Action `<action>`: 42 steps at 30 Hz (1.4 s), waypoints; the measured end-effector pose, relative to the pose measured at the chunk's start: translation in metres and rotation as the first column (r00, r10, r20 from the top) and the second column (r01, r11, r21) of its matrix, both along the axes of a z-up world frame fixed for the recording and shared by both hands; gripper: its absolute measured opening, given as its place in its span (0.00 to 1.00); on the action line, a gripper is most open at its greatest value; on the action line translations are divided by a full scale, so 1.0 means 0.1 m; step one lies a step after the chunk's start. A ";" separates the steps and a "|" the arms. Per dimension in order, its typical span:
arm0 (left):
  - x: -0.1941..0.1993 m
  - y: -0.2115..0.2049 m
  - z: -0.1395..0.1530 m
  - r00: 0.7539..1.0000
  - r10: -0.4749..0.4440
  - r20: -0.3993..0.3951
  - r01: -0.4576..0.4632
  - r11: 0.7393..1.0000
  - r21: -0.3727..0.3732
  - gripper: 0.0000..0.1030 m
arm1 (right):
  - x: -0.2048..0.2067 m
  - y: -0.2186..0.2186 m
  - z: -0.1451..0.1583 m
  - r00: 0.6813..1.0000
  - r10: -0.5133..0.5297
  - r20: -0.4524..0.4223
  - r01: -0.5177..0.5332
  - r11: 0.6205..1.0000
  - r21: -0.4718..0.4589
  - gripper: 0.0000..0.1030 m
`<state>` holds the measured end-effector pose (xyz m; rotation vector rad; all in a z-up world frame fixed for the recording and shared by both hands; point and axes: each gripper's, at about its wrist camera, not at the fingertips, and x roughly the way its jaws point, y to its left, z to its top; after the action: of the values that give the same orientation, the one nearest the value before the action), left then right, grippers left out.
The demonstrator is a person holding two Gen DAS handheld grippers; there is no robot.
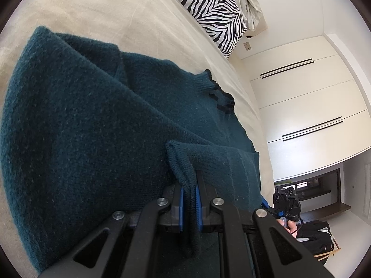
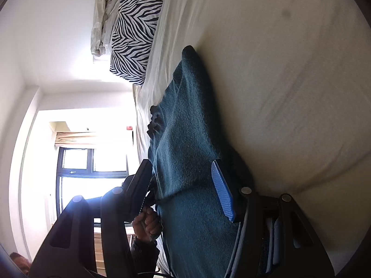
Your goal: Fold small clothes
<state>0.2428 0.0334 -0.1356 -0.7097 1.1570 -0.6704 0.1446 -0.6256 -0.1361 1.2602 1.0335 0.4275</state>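
A dark teal knit sweater (image 1: 88,125) lies on the cream bed sheet (image 1: 111,16), partly folded, its dark collar (image 1: 220,97) toward the bed's edge. My left gripper (image 1: 190,185) is shut on a ribbed edge of the sweater (image 1: 183,162), pinched between the blue pads. In the right wrist view the sweater (image 2: 185,127) runs between the fingers of my right gripper (image 2: 183,173), which stand wide apart; the blue pad (image 2: 222,190) rests against the cloth without pinching it. The right gripper also shows small in the left wrist view (image 1: 285,201).
A zebra-print pillow (image 1: 208,7) and a crumpled white duvet (image 2: 104,18) lie at the head of the bed. White wardrobe doors (image 1: 313,106) stand beyond the bed. A bright window (image 2: 92,169) is on the other side. A hand (image 2: 148,222) holds the left gripper.
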 end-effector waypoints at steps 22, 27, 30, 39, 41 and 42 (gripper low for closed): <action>-2.59 1.02 0.50 0.993 0.108 0.054 -0.116 0.974 0.196 0.56 | -2.42 0.03 0.62 0.999 0.024 0.035 -0.009 0.929 -0.369 0.53; -3.07 0.95 0.40 0.997 0.078 0.009 -0.079 0.982 0.172 0.57 | -2.78 0.04 0.65 0.999 0.028 0.018 -0.018 0.920 -0.393 0.53; -3.21 0.88 0.39 0.998 0.063 -0.003 -0.062 0.987 0.151 0.57 | -2.93 0.06 0.63 0.999 0.040 0.002 -0.036 0.914 -0.404 0.53; -3.40 0.79 0.27 0.998 0.046 -0.051 -0.040 0.992 0.117 0.56 | -3.31 0.00 0.66 0.999 0.042 -0.010 -0.042 0.910 -0.412 0.51; -3.41 0.79 0.25 0.997 0.040 -0.059 -0.033 0.992 0.120 0.54 | -3.39 -0.01 0.67 0.999 0.051 -0.011 -0.051 0.909 -0.413 0.51; -3.41 0.78 0.25 0.997 0.038 -0.062 -0.030 0.992 0.124 0.52 | -3.42 -0.01 0.68 0.998 0.054 -0.012 -0.054 0.908 -0.415 0.51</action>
<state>-0.0980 0.1112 -0.1110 -0.6492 1.2312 -0.5458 -0.1973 -0.6271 -0.0682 0.8503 1.0930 0.2308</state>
